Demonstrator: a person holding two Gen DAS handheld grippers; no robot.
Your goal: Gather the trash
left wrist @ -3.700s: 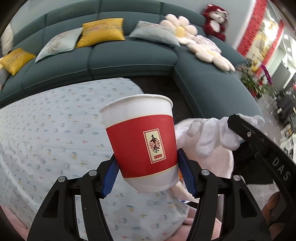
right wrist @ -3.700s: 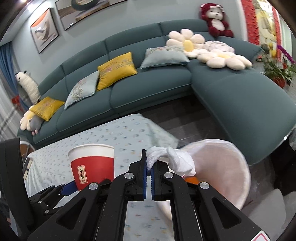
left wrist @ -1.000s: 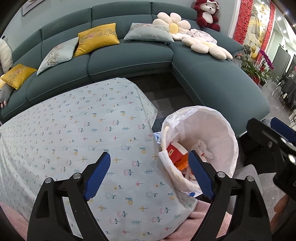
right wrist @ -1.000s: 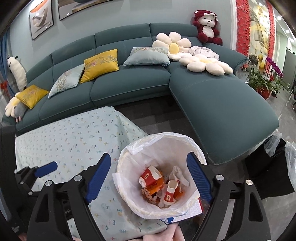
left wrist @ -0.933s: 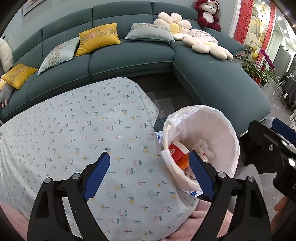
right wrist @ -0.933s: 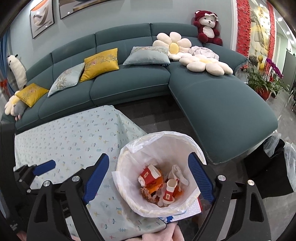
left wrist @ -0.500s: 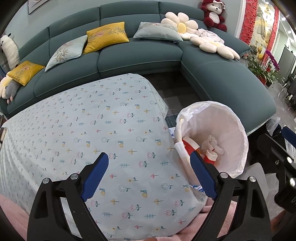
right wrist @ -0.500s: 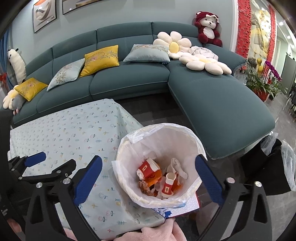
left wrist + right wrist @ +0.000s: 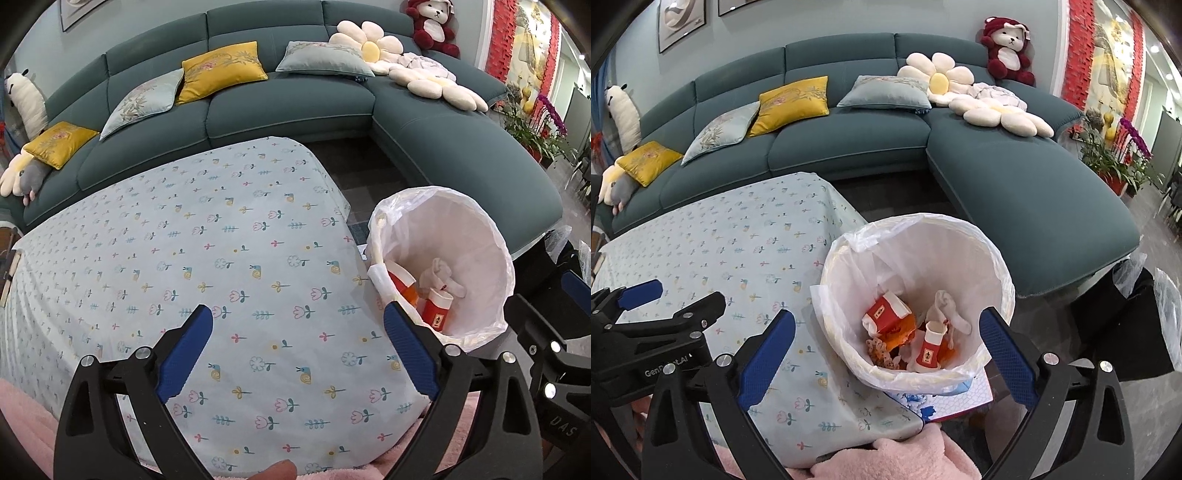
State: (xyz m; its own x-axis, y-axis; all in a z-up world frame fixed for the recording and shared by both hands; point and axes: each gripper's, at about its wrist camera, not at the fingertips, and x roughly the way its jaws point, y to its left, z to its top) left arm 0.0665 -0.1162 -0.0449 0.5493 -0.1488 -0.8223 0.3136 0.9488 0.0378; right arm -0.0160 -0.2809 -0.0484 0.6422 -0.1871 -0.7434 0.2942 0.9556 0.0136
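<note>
A bin lined with a white bag (image 9: 916,221) stands beside the table's right corner and holds two red paper cups (image 9: 886,310) (image 9: 929,349), a crumpled white tissue (image 9: 947,306) and orange scraps. My right gripper (image 9: 886,317) hangs open above the bin with nothing between its fingers. My left gripper (image 9: 295,314) hovers over the flowered tablecloth (image 9: 221,240), left of the bin (image 9: 443,192); its jaws are opening and hold nothing. One cup (image 9: 437,308) and the tissue (image 9: 441,275) show in the left wrist view.
A teal corner sofa (image 9: 849,147) with cushions curves behind the table. A patterned box (image 9: 960,397) lies under the bin. A dark bag (image 9: 1126,325) sits on the floor at right. Pink fleece (image 9: 905,458) covers the near edge.
The red cup and the white tissue left the grippers and now lie in the bin. Both grippers opened wide and sank a little; the left view shifted onto the table.
</note>
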